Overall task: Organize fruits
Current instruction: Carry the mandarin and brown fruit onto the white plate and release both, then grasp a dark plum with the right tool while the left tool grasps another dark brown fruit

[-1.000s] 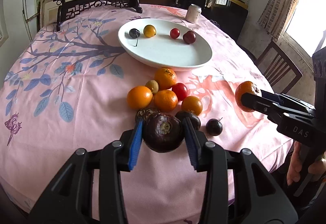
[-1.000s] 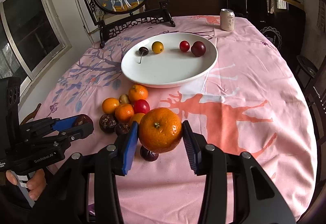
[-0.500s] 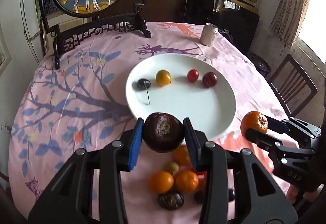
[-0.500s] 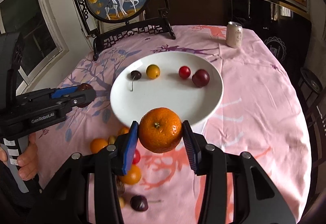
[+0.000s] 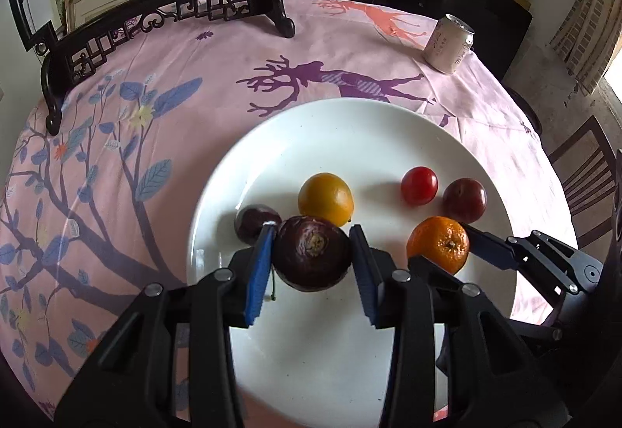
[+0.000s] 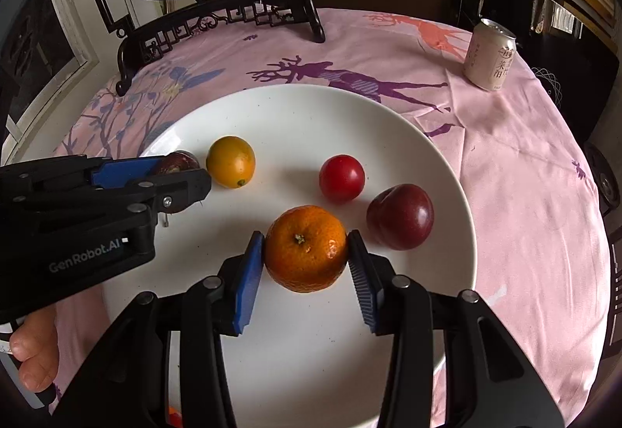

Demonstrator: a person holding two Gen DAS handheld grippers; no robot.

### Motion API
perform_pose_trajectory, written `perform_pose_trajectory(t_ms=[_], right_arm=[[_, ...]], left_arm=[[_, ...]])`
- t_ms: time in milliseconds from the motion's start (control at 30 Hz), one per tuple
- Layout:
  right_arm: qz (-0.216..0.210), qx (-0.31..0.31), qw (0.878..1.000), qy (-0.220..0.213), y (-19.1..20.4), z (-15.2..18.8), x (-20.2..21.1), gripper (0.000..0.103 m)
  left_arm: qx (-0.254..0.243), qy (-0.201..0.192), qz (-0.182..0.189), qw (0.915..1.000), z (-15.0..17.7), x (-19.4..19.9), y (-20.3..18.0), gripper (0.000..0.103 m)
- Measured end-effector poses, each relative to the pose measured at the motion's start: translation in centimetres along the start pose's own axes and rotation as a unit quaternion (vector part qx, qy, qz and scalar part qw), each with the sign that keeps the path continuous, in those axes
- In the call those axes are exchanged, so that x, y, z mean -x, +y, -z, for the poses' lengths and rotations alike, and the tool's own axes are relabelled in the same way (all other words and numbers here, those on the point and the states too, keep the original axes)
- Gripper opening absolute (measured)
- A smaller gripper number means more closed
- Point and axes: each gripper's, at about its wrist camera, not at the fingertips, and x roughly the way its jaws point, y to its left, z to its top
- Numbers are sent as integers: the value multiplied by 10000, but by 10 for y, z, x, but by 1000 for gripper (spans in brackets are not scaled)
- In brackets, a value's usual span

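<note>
Dark purple wrinkled fruit [image 5: 311, 257] and orange tangerine [image 6: 306, 248] held over white plate [image 6: 311, 109]. On plate: yellow fruit [image 6: 230, 161], red tomato [image 6: 341, 177], dark plum [image 6: 400, 217], dark cherry [image 5: 250, 222].

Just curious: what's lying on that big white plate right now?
Four loose fruits lie on the white plate: yellow fruit, red tomato, plum, dark cherry half hidden by fingers. The gripped tangerine and passion fruit cover the plate beneath.
</note>
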Motion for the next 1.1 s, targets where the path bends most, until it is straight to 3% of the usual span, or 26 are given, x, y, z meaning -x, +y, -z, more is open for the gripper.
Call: perform_pose_trajectory(t_ms=[100,200,233,333,500,667,933,1033,1100], right_arm=[[80,45,9998,167,1,-2,-4,49],[86,25,9999,-98,2,1,26,56],[56,6,9998,-203,2,6,43,64],[-134,-2,9988,-470,7,35,96,65],[-313,-104,9980,-539,24,122,147,66],[-328,-340,9983,-339,42,184,153,66],[-274,-86,9985,-460,63,210,154,65],[-388,-7,9984,-415,69,210,147,47],[-332,33,9988,-352,72,208,140,45]], left_arm=[[-1,22,58,10000,-3,4,-1,43],[21,-277,160,9995,1,36,4,57],[29,-424,187,9989,7,52,7,59],[14,-863,129,9962,39,103,16,66],[136,-1201,-24,9927,125,151,30,72],[291,-1114,-20,9933,194,155,40,73],[207,-703,-187,9971,238,139,41,73],[176,-628,-215,9976,244,137,39,73],[170,-600,-191,9979,247,137,38,73]])
